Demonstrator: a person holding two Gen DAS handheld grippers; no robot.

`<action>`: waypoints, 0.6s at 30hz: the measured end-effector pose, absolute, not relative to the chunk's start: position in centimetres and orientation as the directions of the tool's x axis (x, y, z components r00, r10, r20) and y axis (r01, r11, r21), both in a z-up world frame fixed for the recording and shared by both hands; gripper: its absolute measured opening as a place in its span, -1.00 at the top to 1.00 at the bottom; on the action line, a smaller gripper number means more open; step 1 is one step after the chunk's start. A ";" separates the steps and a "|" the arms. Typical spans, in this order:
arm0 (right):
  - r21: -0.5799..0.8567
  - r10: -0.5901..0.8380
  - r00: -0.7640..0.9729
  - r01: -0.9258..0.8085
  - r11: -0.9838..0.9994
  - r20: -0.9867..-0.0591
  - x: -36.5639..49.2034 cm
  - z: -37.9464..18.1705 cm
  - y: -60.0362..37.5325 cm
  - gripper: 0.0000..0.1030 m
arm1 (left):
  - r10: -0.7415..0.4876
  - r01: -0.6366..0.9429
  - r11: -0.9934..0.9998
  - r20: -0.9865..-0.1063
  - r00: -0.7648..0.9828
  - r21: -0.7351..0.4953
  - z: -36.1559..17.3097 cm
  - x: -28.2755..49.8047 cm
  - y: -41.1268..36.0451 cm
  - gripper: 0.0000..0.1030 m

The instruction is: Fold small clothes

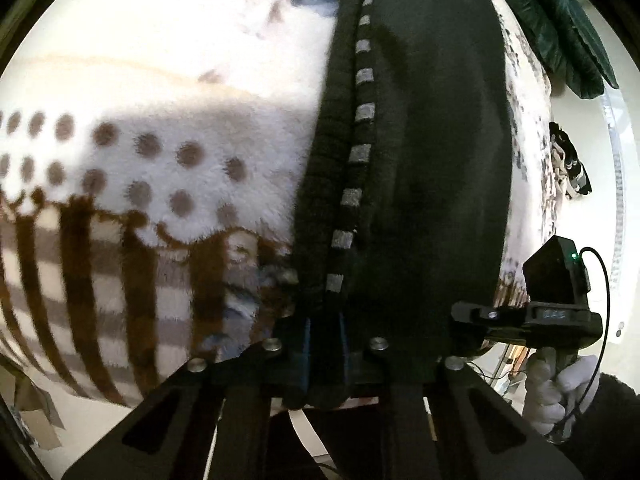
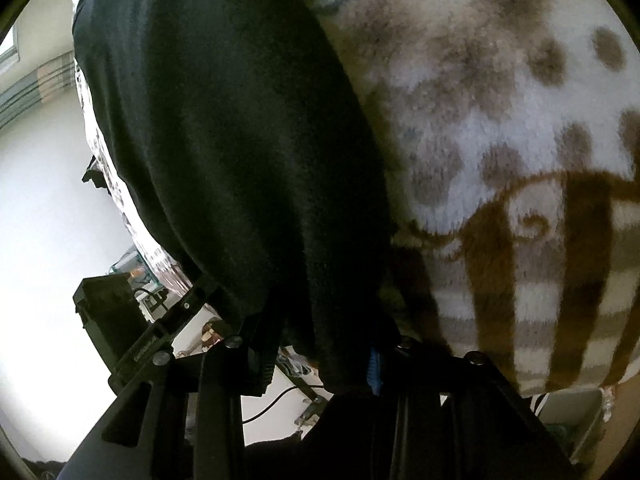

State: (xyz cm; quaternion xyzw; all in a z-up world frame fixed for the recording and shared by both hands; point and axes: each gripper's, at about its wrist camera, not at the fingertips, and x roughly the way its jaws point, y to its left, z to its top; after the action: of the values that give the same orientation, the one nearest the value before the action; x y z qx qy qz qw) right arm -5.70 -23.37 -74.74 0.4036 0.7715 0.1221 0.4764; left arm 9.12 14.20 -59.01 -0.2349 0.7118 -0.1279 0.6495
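Dark garment stretched away from both tools, lying on a fluffy blanket with brown dots and stripes. Left tool closed on the near edge of the garment, the two pads pressed together on the ribbed hem with its row of grey marks. Right tool also clamped on the same near edge, a thick fold of cloth between its jaws, so not fully together.

Long axis of the garment running straight away from the tools, toward the far side of the blanket. Both hands at the near end, almost equally close; right tool visible in the left view just beside the cloth, held by a hand in a white glove. Judged from this: next move probably a lift of the near edge and a carry forward along the long axis to lay it over the far part.

Around: blanket edge near the tools, pale floor below, a dark green cloth at the far corner, a small patterned item on the floor to the side. Nothing lying on top of the garment, so no obstacle seen on the fold path.
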 end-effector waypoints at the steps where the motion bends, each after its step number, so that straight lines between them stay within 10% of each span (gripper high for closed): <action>1: 0.566 0.728 -0.224 0.498 0.657 -0.648 -5.7 -74.6 -23.4 0.72 | -0.505 -0.172 0.854 -0.862 -0.044 -0.491 -58.7 9.1 14.3 0.85; 18: 0.766 0.802 0.064 0.350 0.539 -0.594 3.7 -60.9 -24.5 0.76 | -0.609 -0.166 0.740 -0.754 0.245 -0.651 -46.8 19.5 16.8 0.87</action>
State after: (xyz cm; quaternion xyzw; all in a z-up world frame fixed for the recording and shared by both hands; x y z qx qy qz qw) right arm 3.66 -24.52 -60.92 0.4391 0.6560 0.1939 0.5825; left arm 19.45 16.83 -46.79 -0.3257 0.5949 -0.1541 0.7185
